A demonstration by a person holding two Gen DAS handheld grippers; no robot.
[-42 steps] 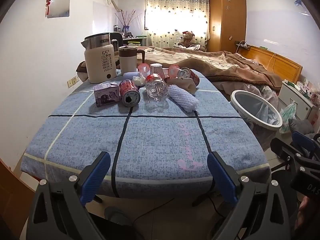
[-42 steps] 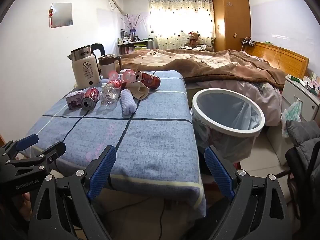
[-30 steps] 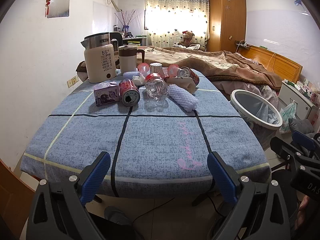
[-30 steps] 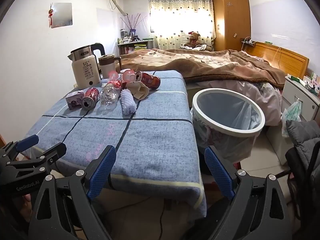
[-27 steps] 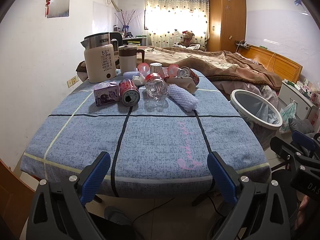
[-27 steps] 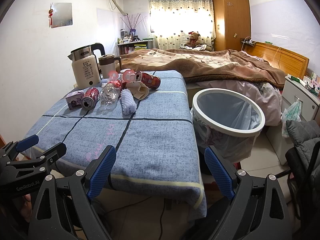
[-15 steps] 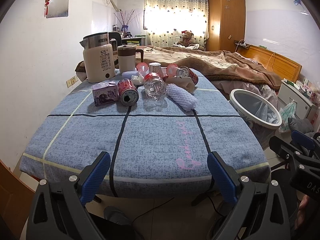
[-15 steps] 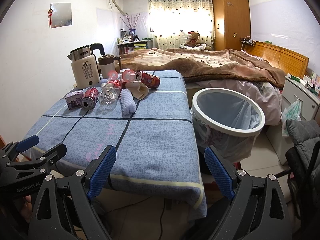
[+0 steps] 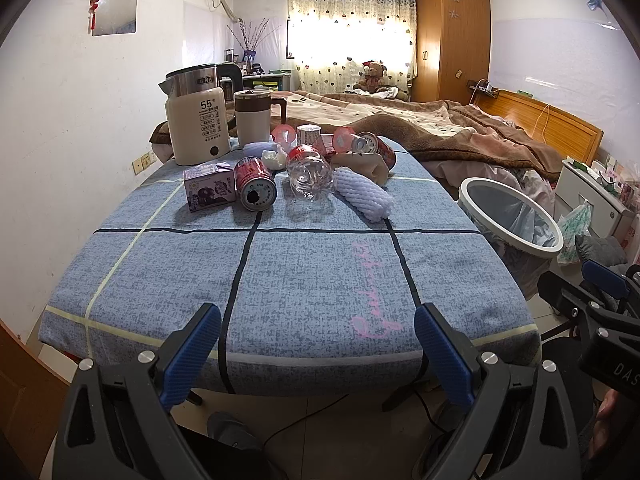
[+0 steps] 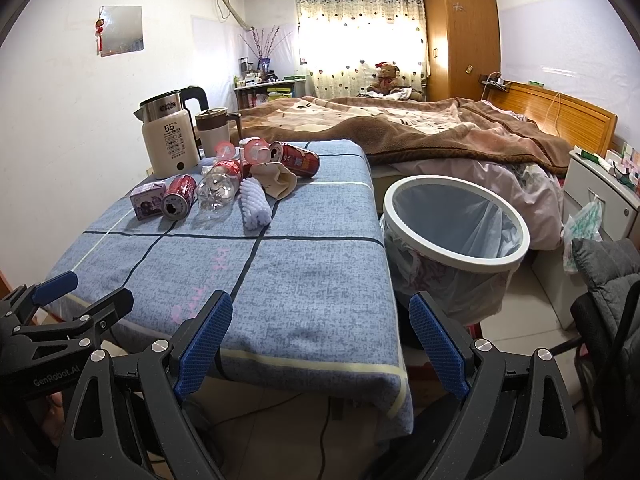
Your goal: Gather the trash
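Observation:
Trash lies in a cluster at the far end of the blue-clothed table [image 9: 304,272]: a purple carton [image 9: 209,193], a red can [image 9: 255,190], a clear plastic bottle [image 9: 310,176], a white foam net [image 9: 363,195], a beige wrapper [image 9: 370,166] and a second red can [image 9: 374,146]. The cluster also shows in the right wrist view, with the foam net [image 10: 254,200] nearest. A white-rimmed bin [image 10: 454,220] with a liner stands on the floor right of the table. My left gripper [image 9: 316,354] and right gripper [image 10: 318,338] are both open and empty, at the table's near edge.
A cream kettle [image 9: 198,120] and a mug [image 9: 254,118] stand behind the trash. Pink cups [image 9: 308,134] sit among it. A bed with a brown blanket [image 10: 420,128] lies beyond the table. A white nightstand [image 10: 600,192] and a grey jacket [image 10: 608,276] are at the right.
Both grippers have barely shifted; the view has crept slightly. Nothing on the table has moved.

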